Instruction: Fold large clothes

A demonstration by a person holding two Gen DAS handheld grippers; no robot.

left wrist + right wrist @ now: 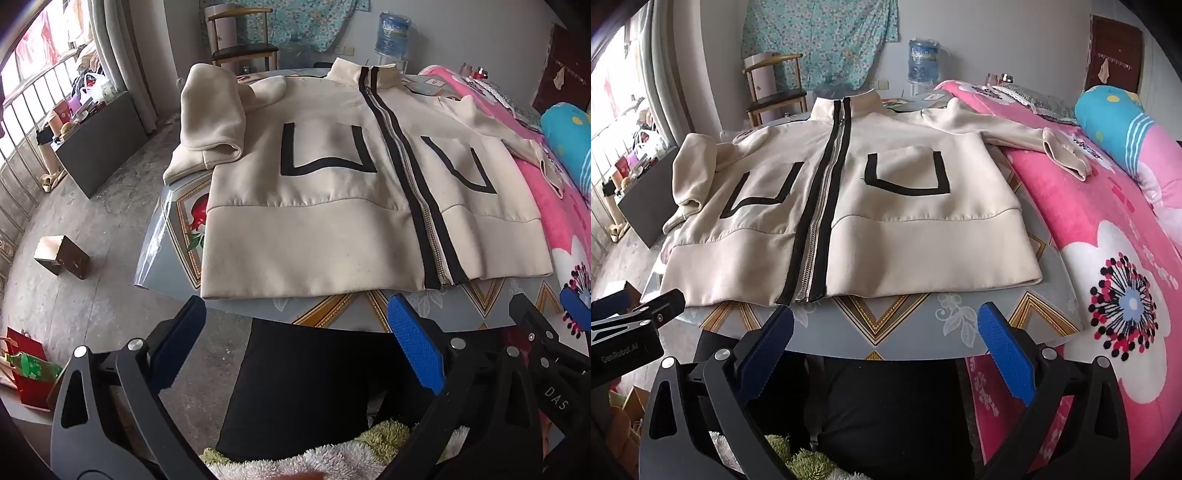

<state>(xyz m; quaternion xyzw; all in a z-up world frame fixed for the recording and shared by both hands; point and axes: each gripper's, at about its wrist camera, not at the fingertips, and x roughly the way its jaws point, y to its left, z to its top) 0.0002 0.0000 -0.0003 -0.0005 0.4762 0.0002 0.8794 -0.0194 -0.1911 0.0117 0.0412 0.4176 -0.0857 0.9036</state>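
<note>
Jacket (332,206) flat, zipped, on worktop (923,325); left claw (295,343) and right claw (886,343) agape, empty; advise gripping sleeve cuffs first, folding inward.

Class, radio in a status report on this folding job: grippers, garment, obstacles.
Left gripper and right gripper open, empty, short of the table. Cream jacket flat, zipped, unfolded. One sleeve lies on the pink blanket.

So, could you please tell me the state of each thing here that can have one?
Jacket: spread flat on the table, front up, unfolded.
Zip: closed.
Left sleeve: bunched up.
Right sleeve: stretched onto the pink blanket.
Left gripper: open, empty.
Right gripper: open, empty.
</note>
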